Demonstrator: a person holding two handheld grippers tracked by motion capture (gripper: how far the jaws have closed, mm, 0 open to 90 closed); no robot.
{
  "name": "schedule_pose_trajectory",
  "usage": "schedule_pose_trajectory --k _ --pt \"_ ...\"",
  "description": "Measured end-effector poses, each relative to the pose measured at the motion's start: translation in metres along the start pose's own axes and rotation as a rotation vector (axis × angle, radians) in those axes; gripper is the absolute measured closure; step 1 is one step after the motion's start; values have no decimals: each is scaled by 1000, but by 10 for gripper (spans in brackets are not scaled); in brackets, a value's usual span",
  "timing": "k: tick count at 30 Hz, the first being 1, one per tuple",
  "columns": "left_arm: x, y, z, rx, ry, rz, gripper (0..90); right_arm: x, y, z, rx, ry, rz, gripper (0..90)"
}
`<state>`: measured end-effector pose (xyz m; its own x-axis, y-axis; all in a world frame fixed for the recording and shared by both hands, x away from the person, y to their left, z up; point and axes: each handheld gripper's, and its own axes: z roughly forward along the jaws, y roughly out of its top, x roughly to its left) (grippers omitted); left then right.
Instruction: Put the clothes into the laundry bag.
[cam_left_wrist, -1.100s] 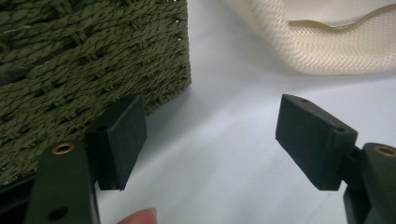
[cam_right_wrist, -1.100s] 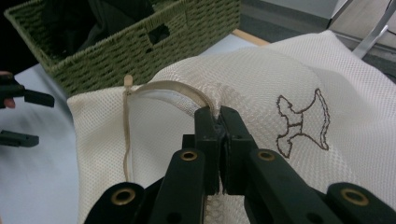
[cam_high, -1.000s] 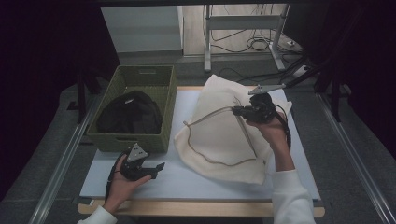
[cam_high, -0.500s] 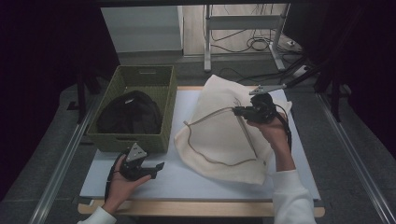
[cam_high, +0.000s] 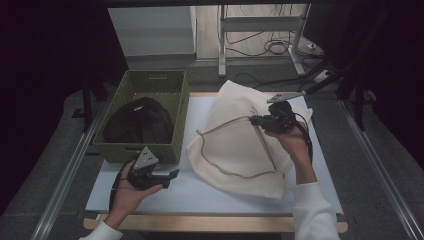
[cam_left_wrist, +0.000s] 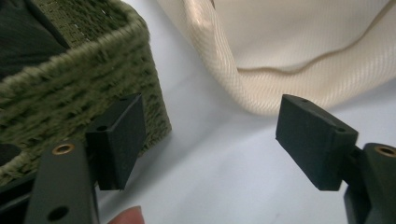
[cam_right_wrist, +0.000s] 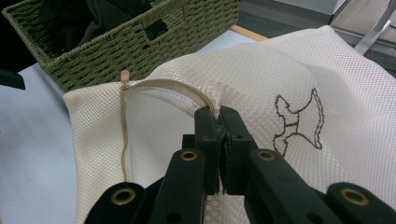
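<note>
Mesh bag (cam_high: 240, 145) rim pinched, right tool (cam_high: 256, 120) raised level

left gripper (cam_high: 172, 175) jaws wide apart, right gripper (cam_high: 252, 120) clamped

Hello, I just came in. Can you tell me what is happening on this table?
A person works at a table with a gripper in each hand. The right gripper is shut on the zipper edge of a cream mesh laundry bag and lifts that edge, so the opening gapes. The left gripper is open and holds nothing; it hovers beside a green woven basket. A black garment lies in the basket, not yet in the bag.
</note>
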<state>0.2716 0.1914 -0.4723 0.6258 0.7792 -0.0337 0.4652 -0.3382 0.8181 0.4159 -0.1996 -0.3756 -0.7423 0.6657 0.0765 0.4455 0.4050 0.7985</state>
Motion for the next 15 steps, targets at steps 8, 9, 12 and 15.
schedule_pose_trajectory --k 8,9,12,15 --pt "4 25 -17 -20 4 -17 260 -1 0 -1 -3 -3 4 873" --pt "5 27 -17 -24 5 -18 260 -1 0 -2 -3 -4 4 874" --pt "8 35 -20 -33 7 -25 258 -1 -1 -2 -2 -5 6 874" --pt "10 41 -22 -38 13 -29 255 -1 -2 -2 -1 -8 6 874"
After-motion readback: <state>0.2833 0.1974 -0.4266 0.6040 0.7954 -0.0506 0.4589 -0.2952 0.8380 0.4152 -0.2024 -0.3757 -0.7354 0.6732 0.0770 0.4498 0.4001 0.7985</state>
